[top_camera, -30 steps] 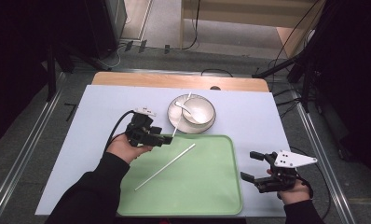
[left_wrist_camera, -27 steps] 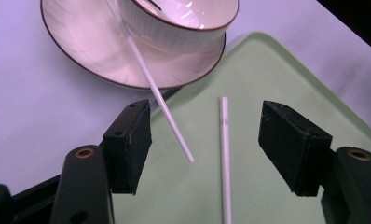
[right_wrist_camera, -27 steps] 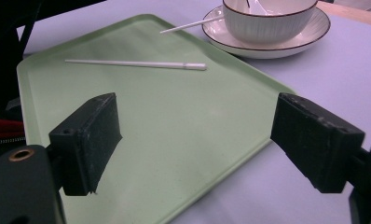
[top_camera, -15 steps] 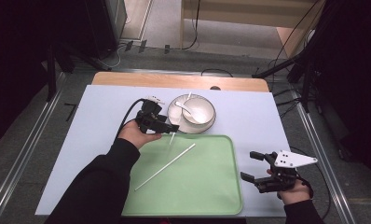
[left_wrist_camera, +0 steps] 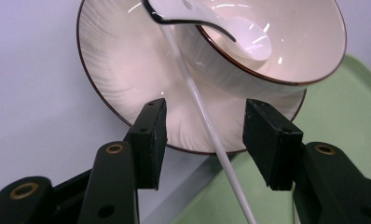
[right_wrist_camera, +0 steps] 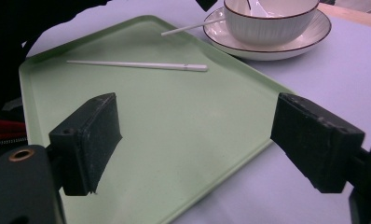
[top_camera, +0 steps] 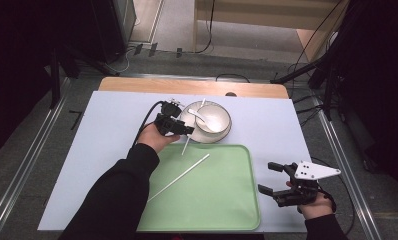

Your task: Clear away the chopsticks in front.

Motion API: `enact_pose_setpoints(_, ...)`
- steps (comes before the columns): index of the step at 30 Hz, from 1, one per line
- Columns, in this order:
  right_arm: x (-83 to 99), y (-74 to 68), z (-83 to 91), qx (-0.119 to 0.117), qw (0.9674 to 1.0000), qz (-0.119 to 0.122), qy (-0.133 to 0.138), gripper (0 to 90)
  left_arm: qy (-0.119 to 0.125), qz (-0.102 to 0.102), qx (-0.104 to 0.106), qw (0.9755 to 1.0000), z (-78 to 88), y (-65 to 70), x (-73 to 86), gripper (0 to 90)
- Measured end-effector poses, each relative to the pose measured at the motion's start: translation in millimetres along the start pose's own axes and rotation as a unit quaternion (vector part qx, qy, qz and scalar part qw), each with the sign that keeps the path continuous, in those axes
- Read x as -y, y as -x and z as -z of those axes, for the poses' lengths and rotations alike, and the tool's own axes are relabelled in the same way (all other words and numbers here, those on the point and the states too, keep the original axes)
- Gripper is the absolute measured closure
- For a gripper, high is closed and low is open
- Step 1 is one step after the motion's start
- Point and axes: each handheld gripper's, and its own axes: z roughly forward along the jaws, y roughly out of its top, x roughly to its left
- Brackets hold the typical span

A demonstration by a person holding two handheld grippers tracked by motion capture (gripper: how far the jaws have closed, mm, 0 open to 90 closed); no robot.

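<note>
Left gripper (top_camera: 187, 131): now at the saucer's (top_camera: 187, 116) near rim, moved off the tray (top_camera: 237, 210).
Jaws: closing, straddling the white chopstick (left_wrist_camera: 200, 102) leaning across the saucer, not yet touching.

A wooden table (top_camera: 137, 84) under a pale sheet (top_camera: 102, 150) stands on grey floor (top_camera: 177, 30), flanked by metal rails (top_camera: 22, 185); cables (top_camera: 207, 35) trail past dark equipment (top_camera: 47, 40) behind.
</note>
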Motion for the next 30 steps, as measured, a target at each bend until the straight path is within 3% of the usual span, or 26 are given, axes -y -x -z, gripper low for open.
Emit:
enact_pose_setpoints(5,-0.1,0.0,0.2,-0.001,1.0,0.0,0.001,16.2,-0.014,-0.01,-0.01,0.9998,-8.6,1.7,-0.6,53.4)
enact_pose_setpoints(11,-0.8,-0.2,0.4,-0.002,1.0,0.001,0.001,16.2,-0.014,-0.011,-0.03,0.9994,-17.2,2.5,-0.8,60.2)
enact_pose_setpoints(18,-0.9,0.2,0.2,-0.002,1.0,0.001,0.0,16.2,-0.015,0.01,-0.026,0.9995,-25.4,1.1,-1.3,65.0)
enact_pose_setpoints(20,-1.0,0.1,-0.1,-0.002,1.0,0.001,0.0,16.2,-0.016,0.024,-0.028,0.9992,-27.5,1.2,-1.8,66.3)
enact_pose_setpoints(23,-1.1,0.1,0.1,-0.002,1.0,0.001,0.001,16.2,-0.016,0.022,-0.033,0.9991,-30.0,1.7,-1.8,69.8)
enact_pose_setpoints(30,-1.0,0.2,0.2,-0.002,1.0,0.001,0.001,16.2,-0.022,0.05,-0.039,0.9977,-36.0,-1.8,-1.7,73.8)
